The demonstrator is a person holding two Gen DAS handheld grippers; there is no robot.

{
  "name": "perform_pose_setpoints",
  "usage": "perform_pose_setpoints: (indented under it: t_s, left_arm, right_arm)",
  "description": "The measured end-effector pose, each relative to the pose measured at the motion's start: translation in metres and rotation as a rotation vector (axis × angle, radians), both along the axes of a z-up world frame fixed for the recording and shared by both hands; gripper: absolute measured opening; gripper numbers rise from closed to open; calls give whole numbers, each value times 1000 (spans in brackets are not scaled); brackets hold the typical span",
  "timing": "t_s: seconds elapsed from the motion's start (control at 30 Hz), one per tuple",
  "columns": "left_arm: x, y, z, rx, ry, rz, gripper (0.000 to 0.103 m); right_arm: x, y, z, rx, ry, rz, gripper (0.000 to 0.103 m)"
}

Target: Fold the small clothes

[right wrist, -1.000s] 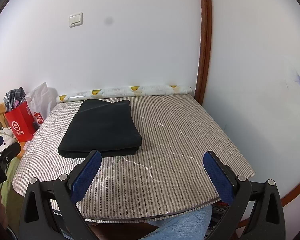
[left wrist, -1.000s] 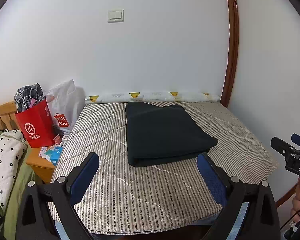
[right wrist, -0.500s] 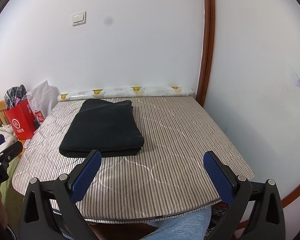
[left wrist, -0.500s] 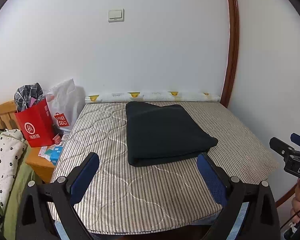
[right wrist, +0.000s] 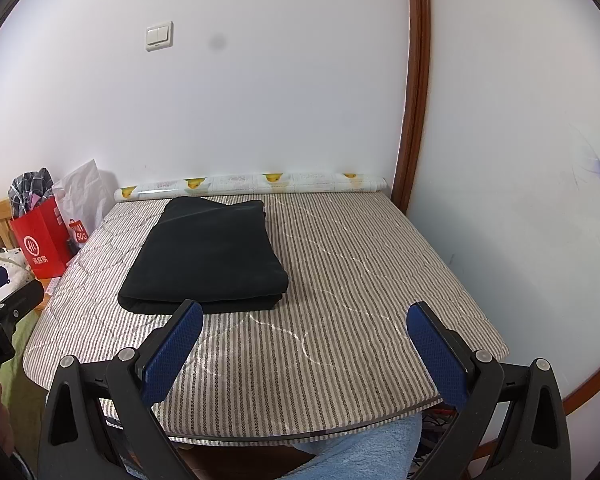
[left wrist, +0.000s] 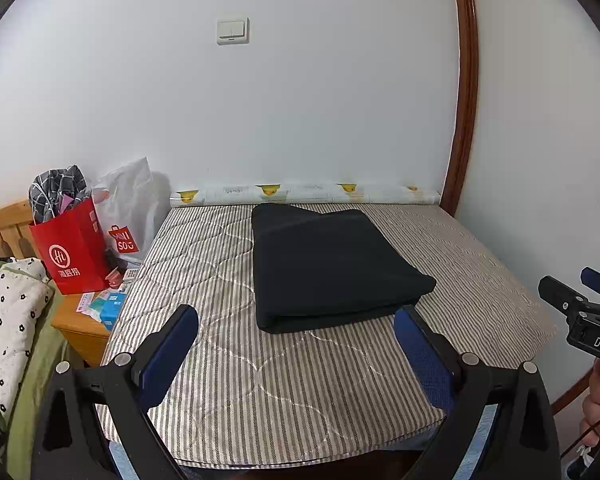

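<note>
The black garment [left wrist: 328, 264] lies folded on the striped mattress [left wrist: 284, 380], toward its far edge, while the left gripper [left wrist: 296, 356] and right gripper [right wrist: 304, 352] hover spread and empty before its near edge, so folding seems finished and the next move would be a final fold or withdrawal.

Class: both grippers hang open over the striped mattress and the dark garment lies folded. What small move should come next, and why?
Probably draw both grippers back, or fetch another piece. The dark garment already lies in a neat stacked rectangle on the striped mattress, and the left gripper and right gripper are open, empty and short of it.
</note>
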State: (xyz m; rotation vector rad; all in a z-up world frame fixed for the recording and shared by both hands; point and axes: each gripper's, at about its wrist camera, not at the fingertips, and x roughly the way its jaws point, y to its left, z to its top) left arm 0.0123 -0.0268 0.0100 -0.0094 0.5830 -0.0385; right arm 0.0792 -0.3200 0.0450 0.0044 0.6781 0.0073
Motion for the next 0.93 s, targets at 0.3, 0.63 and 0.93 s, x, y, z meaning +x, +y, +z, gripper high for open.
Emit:
perform_pose_setpoints:
  t_s: [0.3, 0.63, 0.93]
  left_arm:
    - [0, 0, 0, 0, -1, 2, 99]
    - [0, -2, 1, 0, -5, 10, 99]
    - [1, -3, 1, -1, -3, 20, 99]
  right_arm:
    - [-1, -1, 1, 0, -4, 3, 101]
    - [-2, -1, 3, -3, -9, 9, 101]
    - [-1, -4, 3, -5, -11, 18, 101]
